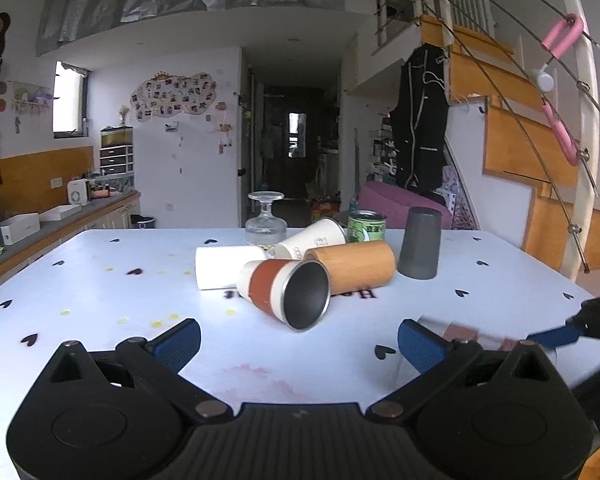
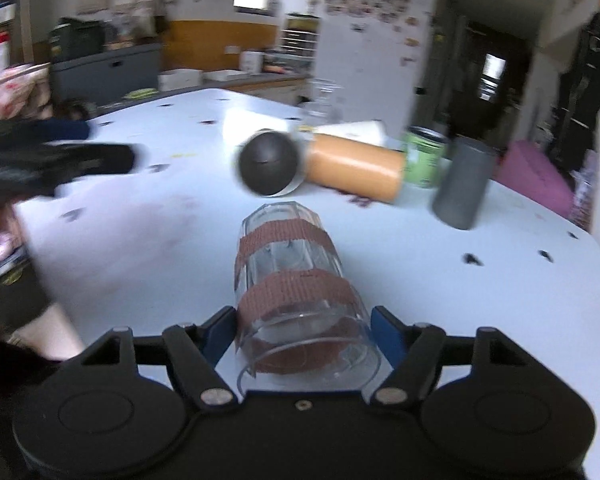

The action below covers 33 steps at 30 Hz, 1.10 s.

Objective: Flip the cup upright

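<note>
Right wrist view motion-blurred, glass rim cut off by gripper body, right gripper (image 2: pixel 304 334) clamped on clear banded glass (image 2: pixel 296 292) lying lengthwise between fingers, left gripper (image 1: pixel 298 346) wide open, empty, above table (image 1: pixel 100 300).

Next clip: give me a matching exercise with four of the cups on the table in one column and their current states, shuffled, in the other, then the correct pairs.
Things:
1. clear glass with brown bands
2. dark grey cup
3. bamboo-coloured cup
4. orange-banded cup

States:
A. upside down on the table, untouched
B. on its side, dark metal mouth towards the left wrist camera
C. on its side between the right gripper fingers
D. on its side, behind the orange-banded cup

Pairs: 1-C, 2-A, 3-D, 4-B
</note>
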Tool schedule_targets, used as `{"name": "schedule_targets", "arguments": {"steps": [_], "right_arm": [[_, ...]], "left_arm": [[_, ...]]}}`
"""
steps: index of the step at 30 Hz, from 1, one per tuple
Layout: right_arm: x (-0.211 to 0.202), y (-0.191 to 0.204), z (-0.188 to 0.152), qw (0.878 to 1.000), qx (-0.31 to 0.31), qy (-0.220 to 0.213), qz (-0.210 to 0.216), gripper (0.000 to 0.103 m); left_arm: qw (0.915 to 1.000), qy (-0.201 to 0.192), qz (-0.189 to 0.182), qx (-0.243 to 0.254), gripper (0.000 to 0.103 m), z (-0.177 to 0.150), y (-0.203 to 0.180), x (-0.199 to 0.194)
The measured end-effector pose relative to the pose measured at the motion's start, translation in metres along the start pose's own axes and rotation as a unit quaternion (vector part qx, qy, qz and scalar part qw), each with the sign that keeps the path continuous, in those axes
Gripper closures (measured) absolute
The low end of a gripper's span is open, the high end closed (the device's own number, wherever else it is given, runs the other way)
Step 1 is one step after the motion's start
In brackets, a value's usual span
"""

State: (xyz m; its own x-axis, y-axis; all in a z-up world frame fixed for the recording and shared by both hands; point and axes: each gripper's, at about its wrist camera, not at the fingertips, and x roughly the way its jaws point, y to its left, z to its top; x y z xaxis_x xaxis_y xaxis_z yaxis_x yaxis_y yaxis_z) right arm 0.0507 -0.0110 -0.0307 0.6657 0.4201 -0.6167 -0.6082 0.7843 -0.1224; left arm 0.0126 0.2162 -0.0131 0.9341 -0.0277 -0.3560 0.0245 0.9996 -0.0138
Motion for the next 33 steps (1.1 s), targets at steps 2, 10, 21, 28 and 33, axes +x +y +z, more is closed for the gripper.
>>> {"name": "schedule_targets", "arguments": {"steps": [2,10,21,28,33], "right_arm": [[-0.009,0.012,-0.002,1.000,-0.017,-0.005,0.025,0.029],[-0.019,0.046,-0.011,0.994,-0.089,-0.003,0.068,0.029],[-0.025,0.026,-0.018,0.994,-0.108,0.003,-0.015,0.013],[-0.011,-0.010,-0.013,0.992,-0.058,0.002,-0.107,0.014],[0.000,-0.025,-0.009,0.994,-0.006,0.000,-0.108,0.016]], "left_arm": [[1.0000,0.003,-0.007,0.004,0.000,0.000,-0.003,0.002],[0.9986,0.039,-0.032,0.014,0.000,-0.003,-0.015,0.030],[0.9954,0.084,-0.035,0.029,0.000,-0.015,-0.005,0.047],[0.9931,0.083,-0.075,0.034,0.000,-0.024,0.001,0.031],[0.9910,0.086,-0.095,0.038,0.000,-0.026,-0.003,0.023]]}}
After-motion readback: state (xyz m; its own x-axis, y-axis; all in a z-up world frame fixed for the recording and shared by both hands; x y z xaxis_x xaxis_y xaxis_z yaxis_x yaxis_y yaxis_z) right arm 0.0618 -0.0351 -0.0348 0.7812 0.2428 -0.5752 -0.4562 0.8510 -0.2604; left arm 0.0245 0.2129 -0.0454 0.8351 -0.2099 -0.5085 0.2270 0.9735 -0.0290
